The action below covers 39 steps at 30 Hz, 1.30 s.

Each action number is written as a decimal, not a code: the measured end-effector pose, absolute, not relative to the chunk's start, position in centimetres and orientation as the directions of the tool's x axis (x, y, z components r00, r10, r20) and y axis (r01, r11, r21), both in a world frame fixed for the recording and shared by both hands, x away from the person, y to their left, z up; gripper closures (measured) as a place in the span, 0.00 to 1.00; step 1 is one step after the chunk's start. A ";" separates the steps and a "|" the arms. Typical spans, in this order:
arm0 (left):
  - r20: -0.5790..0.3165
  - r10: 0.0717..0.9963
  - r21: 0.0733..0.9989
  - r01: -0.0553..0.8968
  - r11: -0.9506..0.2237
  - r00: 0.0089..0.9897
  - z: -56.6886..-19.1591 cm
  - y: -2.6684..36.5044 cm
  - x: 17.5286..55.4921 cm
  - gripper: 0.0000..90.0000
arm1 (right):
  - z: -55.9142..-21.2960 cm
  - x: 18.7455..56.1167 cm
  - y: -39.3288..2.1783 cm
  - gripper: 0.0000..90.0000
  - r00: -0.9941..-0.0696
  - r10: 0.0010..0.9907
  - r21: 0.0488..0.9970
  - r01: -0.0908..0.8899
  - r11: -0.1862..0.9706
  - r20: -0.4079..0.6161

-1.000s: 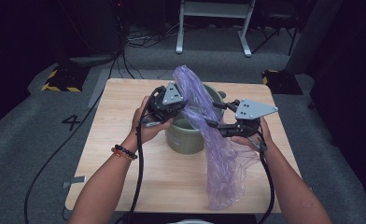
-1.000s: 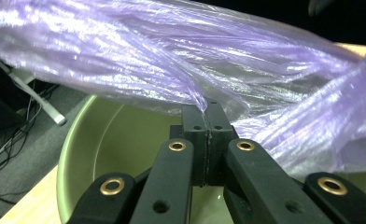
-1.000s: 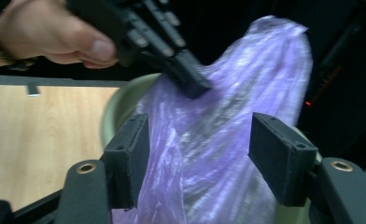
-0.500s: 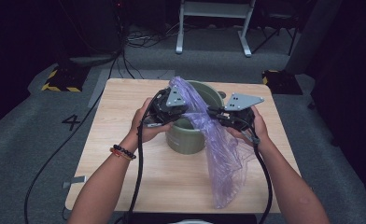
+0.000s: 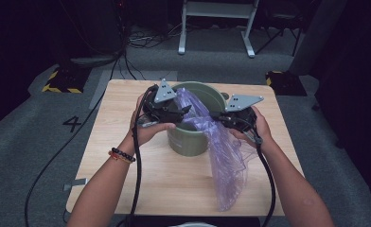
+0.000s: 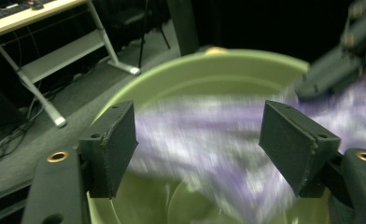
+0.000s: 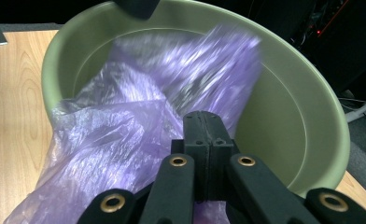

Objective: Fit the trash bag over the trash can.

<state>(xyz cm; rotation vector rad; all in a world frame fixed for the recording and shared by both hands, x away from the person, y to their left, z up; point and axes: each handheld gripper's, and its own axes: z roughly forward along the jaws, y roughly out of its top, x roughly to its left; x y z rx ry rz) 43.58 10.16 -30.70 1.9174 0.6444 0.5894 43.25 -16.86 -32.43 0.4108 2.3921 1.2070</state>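
Observation:
A green bucket (image 5: 189, 142) stands in the middle of the wooden table (image 5: 127, 161). A thin purple plastic bag (image 5: 227, 158) lies partly in its mouth and hangs down its right side onto the table. My left gripper (image 5: 186, 110) hovers over the bucket's left rim. Its jaws have just been opening and stand open (image 6: 200, 140), with the blurred bag film (image 6: 204, 119) beyond them and apart from the pads. My right gripper (image 5: 216, 116) is at the right rim. Its jaws have just been closing and are shut (image 7: 204, 128) on a fold of the bag (image 7: 111, 140) above the bucket (image 7: 307, 121).
The table sits on grey carpet with black cables running off to the left. A white metal frame (image 5: 216, 28) stands behind the table, and a yellow-and-black striped base (image 5: 60, 86) lies at the back left. A strip of tape (image 5: 75, 183) marks the table's front left edge.
The left jaws have opened and let go of the bag's top, which has sagged towards the bucket mouth. The right gripper came in to the bag and shut on it.

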 end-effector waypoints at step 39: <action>0.139 0.410 0.844 0.108 -0.525 0.901 -30.7 6.9 43.4 0.38 | -32.7 43.8 -17.0 0.98 -0.838 0.488 0.827 0.084 0.556 -0.243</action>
